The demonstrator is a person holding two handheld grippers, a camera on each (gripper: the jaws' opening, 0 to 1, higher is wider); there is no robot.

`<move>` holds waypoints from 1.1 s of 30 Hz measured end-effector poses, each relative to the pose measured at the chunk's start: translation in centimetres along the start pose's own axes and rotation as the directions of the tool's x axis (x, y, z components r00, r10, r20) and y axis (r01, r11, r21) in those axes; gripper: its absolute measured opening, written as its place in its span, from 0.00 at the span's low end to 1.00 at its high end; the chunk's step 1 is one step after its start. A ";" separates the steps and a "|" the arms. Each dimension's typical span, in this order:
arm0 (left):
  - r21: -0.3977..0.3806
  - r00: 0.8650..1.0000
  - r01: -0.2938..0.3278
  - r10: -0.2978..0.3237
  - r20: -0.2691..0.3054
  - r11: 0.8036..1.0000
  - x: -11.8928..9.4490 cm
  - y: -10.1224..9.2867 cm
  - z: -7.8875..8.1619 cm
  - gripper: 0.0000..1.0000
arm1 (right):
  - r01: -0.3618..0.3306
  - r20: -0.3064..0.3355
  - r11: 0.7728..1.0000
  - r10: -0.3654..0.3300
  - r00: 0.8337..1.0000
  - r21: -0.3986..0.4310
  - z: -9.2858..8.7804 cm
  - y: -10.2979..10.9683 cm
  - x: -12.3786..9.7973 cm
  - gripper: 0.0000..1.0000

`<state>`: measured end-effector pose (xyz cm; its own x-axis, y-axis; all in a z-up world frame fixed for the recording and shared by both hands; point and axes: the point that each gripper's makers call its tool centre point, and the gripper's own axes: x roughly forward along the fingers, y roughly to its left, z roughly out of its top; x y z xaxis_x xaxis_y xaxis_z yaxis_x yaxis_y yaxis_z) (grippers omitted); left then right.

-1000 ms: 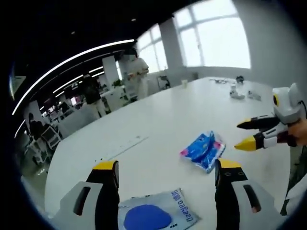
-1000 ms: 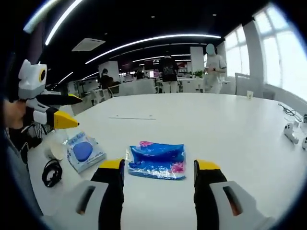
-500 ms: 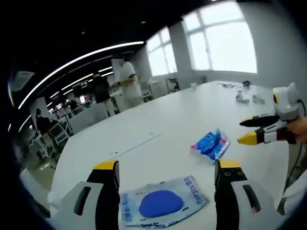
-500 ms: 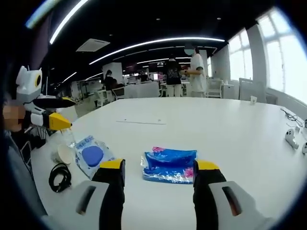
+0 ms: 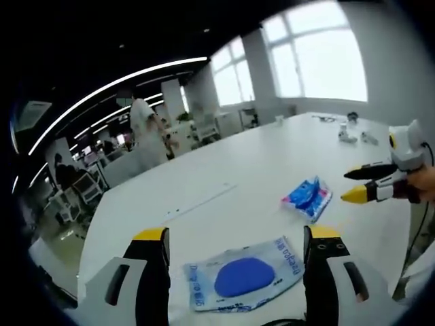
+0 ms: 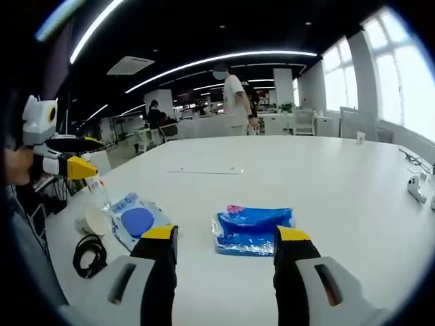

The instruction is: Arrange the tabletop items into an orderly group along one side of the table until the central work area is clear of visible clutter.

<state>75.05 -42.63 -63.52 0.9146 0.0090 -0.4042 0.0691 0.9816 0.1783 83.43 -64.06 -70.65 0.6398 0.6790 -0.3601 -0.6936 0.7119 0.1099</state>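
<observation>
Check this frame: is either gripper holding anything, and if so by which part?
Nothing is held. The left gripper is open above the pouch with the blue disc; the right gripper is open in front of the blue packet, which lies on the table.

Right gripper view: pouch point(image 6: 255, 230) sits centre-bottom on desk point(image 6: 326, 176), packet point(image 6: 138, 221) to its left, paper cup point(image 6: 91, 221) further left w/ cable coil point(image 6: 88, 252) below it. Bottle point(image 6: 98, 194) stands above cup, near frame's left edge.

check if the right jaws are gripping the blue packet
No, the right gripper is open and empty, and the blue packet lies flat on the white table.
</observation>
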 end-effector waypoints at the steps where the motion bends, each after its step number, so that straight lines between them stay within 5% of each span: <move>1: -0.002 1.000 -0.001 0.001 0.000 1.000 -0.2 0.1 -0.2 0.77 | 0.001 0.003 1.000 -0.001 1.000 -0.001 0.2 0.1 0.0 0.55; 33: -0.065 0.993 -0.054 0.047 -0.112 0.996 -3.1 5.3 -7.3 0.73 | -0.055 -0.037 0.998 0.055 0.998 -0.021 -0.8 5.7 1.4 0.53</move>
<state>69.67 -36.08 -67.82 0.8665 0.0762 -0.4933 -0.0068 0.9900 0.1411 80.06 -59.20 -71.25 0.5882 0.7097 -0.3878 -0.7347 0.6693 0.1104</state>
